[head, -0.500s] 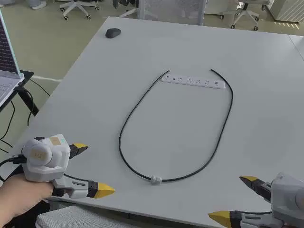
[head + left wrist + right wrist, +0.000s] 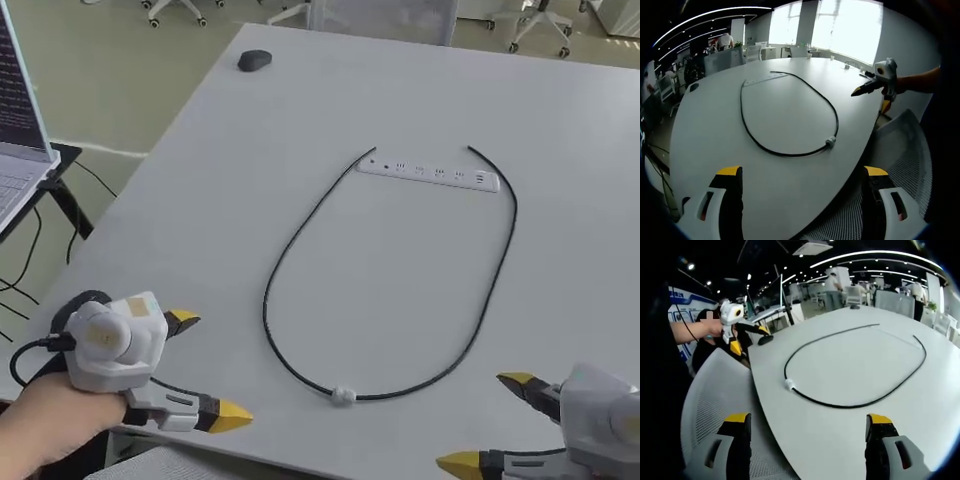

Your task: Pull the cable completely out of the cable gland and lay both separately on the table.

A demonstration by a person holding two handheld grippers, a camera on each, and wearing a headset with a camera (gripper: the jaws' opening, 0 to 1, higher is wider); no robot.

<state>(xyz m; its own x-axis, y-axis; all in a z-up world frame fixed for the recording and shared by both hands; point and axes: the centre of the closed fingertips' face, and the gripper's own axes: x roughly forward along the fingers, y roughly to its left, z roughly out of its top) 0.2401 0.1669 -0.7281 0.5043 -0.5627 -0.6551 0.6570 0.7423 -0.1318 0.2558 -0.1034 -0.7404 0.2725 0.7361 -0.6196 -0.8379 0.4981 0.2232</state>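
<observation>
Since the earlier frame the head camera has swung, shifting the whole scene slightly right. The cable and gland lie as before, and both claws remain apart and empty.

Head view: the thin black cable (image 2: pixel 290 245) forms a long loop on the white worktop (image 2: pixel 400 280). Its two ends lie at either end of a white power strip (image 2: pixel 428 175). The small white cable gland (image 2: pixel 343 396) sits threaded on the cable at the near bend of the loop. The left claw (image 2: pixel 208 367) is at the near left edge of the worktop and the right claw (image 2: pixel 487 421) at the near right. Both are well apart from the gland. A dark computer mouse (image 2: pixel 254 60) lies at the far corner.

Left gripper view: the left claw (image 2: pixel 802 172) stands with jaws wide apart, facing the cable (image 2: pixel 741 107) and the gland (image 2: pixel 830 142). The right claw (image 2: pixel 870 100) shows beyond them.

Right gripper view: the right claw (image 2: pixel 809 418) stands equally wide. The gland (image 2: pixel 789 385) is on the cable (image 2: pixel 850 406), and the left claw (image 2: pixel 751 342) is beyond.
</observation>
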